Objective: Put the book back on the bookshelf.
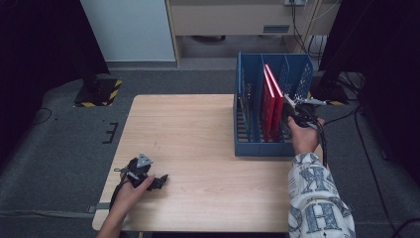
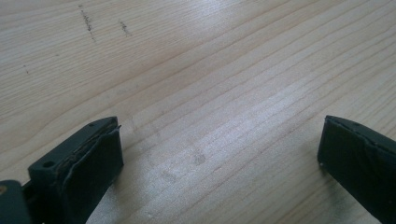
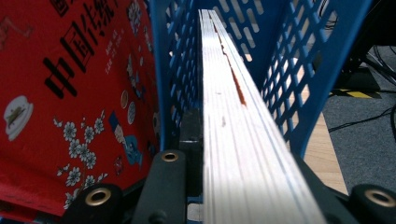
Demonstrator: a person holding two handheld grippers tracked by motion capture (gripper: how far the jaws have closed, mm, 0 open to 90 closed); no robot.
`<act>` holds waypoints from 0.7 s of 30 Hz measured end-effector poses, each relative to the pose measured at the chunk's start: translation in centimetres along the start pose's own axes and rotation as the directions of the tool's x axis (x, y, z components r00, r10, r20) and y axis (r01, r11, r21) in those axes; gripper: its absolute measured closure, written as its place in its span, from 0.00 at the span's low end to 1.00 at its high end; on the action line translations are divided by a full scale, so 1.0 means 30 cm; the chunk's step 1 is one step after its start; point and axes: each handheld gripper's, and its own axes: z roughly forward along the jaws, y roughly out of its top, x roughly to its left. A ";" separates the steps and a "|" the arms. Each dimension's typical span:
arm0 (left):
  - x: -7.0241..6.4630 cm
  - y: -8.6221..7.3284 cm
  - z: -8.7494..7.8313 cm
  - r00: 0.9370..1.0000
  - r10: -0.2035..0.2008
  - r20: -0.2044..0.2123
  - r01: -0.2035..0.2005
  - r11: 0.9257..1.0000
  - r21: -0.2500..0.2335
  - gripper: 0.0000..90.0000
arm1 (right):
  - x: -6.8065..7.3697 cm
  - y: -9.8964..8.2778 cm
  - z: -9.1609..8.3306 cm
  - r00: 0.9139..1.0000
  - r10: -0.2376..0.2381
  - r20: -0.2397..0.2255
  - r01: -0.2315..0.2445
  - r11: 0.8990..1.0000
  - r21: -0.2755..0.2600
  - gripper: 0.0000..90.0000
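Right tool sits at the 3 o'clock side of the light wooden tabletop, jaws clamped on the near edge of a thin red-covered book with a white page block, which stands in the right-hand slot of the blue perforated plastic file rack; a second red book with black characters and flower prints stands in the slot just to its left, behind a blue divider

Left tool rests low at about 7 o'clock on the tabletop, jaws wide apart, nothing between them, bare wood grain under them in the left gripper view

Risks, as judged:
- grip is on the page edge only, so the thin book could twist or slip in the jaws if pushed hard
- book's lower corner or cover could catch on the rack's perforated wall or divider and jam
- a sideways shove could tip or slide the rack, since the left tool is well apart and not bracing it
- book leans a little in the high view; let go early and it may flop against the divider

Orientation: held book stands on edge, page edges facing up, long axis running from the tool at 6 toward 12 o'clock into the rack, far end pointing at the rack's back wall; whether its bottom edge is fully seated cannot be told
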 end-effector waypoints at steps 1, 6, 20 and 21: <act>0.000 0.000 0.000 1.000 0.001 0.000 -0.001 1.000 0.000 0.00 | 0.002 -0.001 0.002 1.000 -0.007 0.002 0.007 1.000 0.002 0.84; 0.000 0.000 0.000 1.000 0.001 0.001 -0.001 1.000 0.000 0.00 | 0.009 -0.009 0.011 1.000 -0.005 0.001 0.005 1.000 0.010 0.84; 0.000 0.000 0.000 1.000 0.002 0.001 -0.002 1.000 0.000 0.00 | 0.023 -0.074 -0.006 1.000 -0.010 0.005 0.010 0.999 0.039 0.83; 0.000 0.000 0.000 1.000 0.002 0.001 -0.002 1.000 0.000 0.00 | 0.024 -0.077 -0.006 1.000 -0.007 0.005 0.007 0.999 0.041 0.83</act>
